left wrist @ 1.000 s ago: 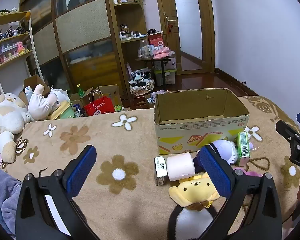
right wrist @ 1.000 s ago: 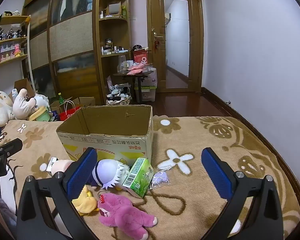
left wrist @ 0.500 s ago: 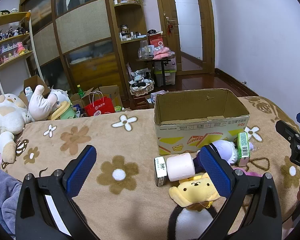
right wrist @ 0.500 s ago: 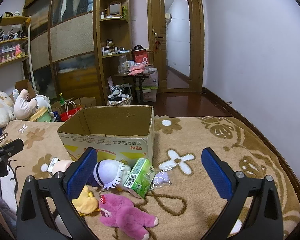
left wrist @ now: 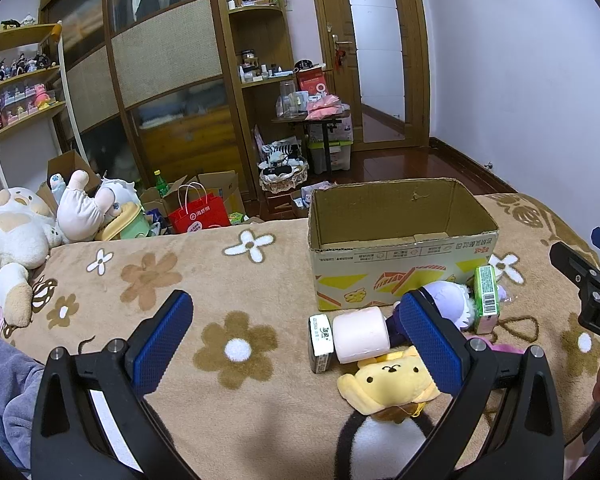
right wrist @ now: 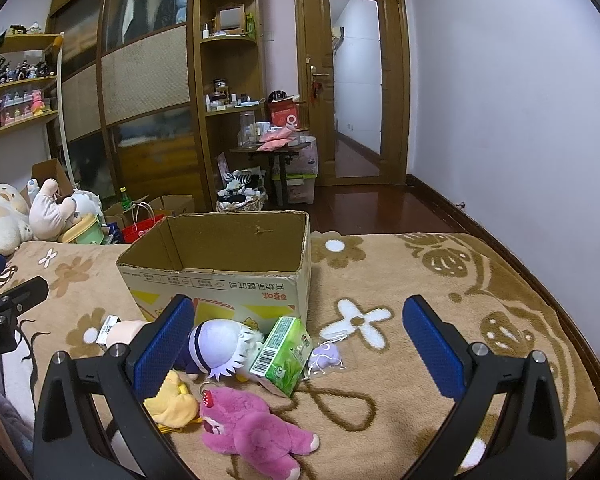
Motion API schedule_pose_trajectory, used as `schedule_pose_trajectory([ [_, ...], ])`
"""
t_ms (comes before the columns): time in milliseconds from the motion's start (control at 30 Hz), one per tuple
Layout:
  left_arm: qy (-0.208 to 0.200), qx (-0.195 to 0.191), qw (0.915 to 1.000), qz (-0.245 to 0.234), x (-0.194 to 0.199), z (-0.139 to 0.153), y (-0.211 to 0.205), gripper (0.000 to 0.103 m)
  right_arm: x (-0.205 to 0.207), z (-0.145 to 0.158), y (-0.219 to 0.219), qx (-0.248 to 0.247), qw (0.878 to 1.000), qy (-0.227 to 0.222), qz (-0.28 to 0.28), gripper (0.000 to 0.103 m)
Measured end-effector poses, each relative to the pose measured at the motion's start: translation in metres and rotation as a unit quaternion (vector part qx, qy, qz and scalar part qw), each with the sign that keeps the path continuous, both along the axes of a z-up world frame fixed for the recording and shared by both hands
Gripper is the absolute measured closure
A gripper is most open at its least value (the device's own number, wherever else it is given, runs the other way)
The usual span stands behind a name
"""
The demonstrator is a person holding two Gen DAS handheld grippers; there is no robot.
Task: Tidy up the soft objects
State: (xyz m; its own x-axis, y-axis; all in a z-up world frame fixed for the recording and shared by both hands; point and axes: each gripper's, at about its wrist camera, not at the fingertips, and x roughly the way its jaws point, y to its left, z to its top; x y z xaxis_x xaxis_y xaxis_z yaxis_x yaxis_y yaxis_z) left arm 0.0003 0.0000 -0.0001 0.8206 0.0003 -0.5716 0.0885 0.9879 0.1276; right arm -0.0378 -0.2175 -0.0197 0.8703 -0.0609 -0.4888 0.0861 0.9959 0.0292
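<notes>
An open cardboard box (left wrist: pixel 404 248) (right wrist: pixel 220 280) stands on the brown flowered blanket. In front of it lie a pink roll (left wrist: pixel 360 334), a yellow plush (left wrist: pixel 388 384) (right wrist: pixel 172 404), a white-haired purple doll (left wrist: pixel 448 300) (right wrist: pixel 220 344), a green tissue pack (left wrist: pixel 486 294) (right wrist: pixel 282 350), a small lilac plush in a bag (right wrist: pixel 325 354) and a magenta bear plush (right wrist: pixel 252 428). My left gripper (left wrist: pixel 296 340) is open and empty, left of the pile. My right gripper (right wrist: pixel 300 344) is open and empty above the pile's right side.
Large plush toys (left wrist: pixel 16 232) lie at the blanket's far left edge. A red shopping bag (left wrist: pixel 200 216) and cardboard boxes stand on the floor behind the bed. A black-and-white plush (left wrist: pixel 380 448) lies just below the left gripper. The blanket (right wrist: pixel 440 300) stretches right of the box.
The right gripper's view has shifted slightly closer to the box and pile. The left gripper has barely moved. Both stay open.
</notes>
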Motion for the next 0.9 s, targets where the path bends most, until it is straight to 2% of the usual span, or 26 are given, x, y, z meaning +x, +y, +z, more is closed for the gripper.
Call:
schedule_pose_trajectory([
  [900, -0.001, -0.001, 1.0000, 0.000, -0.0003, 0.0001, 0.0002, 0.001, 0.0021, -0.0010, 0.0001, -0.001, 1.000, 0.002, -0.001, 0.000],
])
